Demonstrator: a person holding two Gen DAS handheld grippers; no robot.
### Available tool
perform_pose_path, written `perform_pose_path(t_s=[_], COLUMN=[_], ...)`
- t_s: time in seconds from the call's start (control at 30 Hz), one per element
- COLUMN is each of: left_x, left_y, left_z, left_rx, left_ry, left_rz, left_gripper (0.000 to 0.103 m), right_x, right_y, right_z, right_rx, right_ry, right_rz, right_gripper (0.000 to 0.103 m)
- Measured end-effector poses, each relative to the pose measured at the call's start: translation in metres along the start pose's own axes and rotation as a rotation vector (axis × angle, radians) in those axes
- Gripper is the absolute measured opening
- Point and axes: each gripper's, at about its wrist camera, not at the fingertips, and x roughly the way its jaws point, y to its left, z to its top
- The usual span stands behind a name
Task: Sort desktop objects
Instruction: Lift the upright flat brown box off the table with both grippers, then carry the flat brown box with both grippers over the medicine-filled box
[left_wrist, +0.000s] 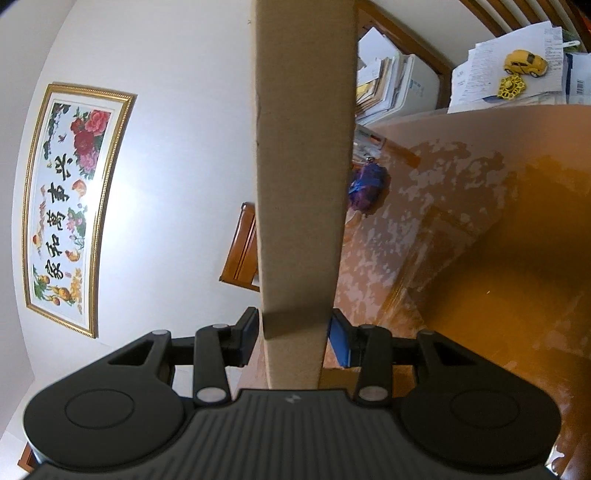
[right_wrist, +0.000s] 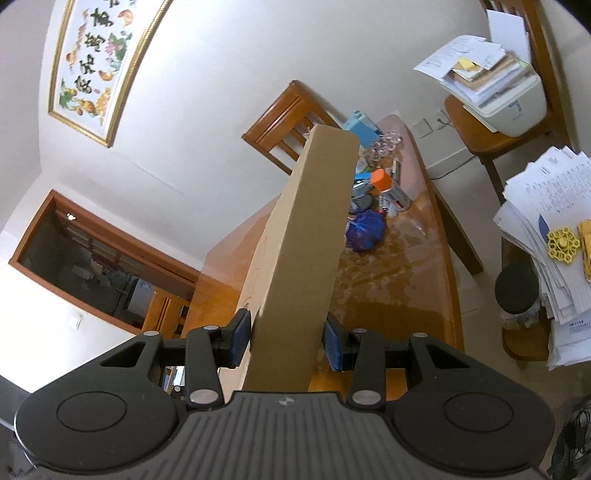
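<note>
A tall brown cardboard box (left_wrist: 303, 147) stands on edge over the worn wooden table (left_wrist: 480, 240) and fills the middle of both views. My left gripper (left_wrist: 293, 339) is shut on its near end, one blue pad on each side. In the right wrist view the same cardboard box (right_wrist: 310, 229) leans away, and my right gripper (right_wrist: 287, 343) is shut on it in the same way. Behind the box on the table (right_wrist: 399, 288) lie a blue-purple bag (right_wrist: 365, 229), an orange-capped can (right_wrist: 382, 182) and a light blue box (right_wrist: 360, 127). The box hides part of that clutter.
A paper stack (left_wrist: 517, 81) at the right carries a yellow toy car (left_wrist: 524, 62) and a yellow ornament (left_wrist: 511, 86). A printer (right_wrist: 517, 107) loaded with papers sits on a chair. Another wooden chair (right_wrist: 284, 125) stands behind the table, under a framed picture (left_wrist: 70, 206).
</note>
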Motion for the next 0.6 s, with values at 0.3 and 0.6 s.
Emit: perform_pose_path(t_s=[0.3,0.6], left_x=[-0.014,-0.017], left_y=[0.014,0.03], left_z=[-0.012,-0.026], left_rx=[-0.012,-0.033], left_ry=[0.046,0.107], left_rz=[0.034,0.096], left_gripper=[0.043,0.044], right_x=[0.003,0.015], right_y=[0.02,0.047], right_z=[-0.003,-0.004], right_rx=[-0.048,-0.103], right_ry=[0.024,0.062], right_rz=[0.047,0.107], right_gripper=[0.047,0.047])
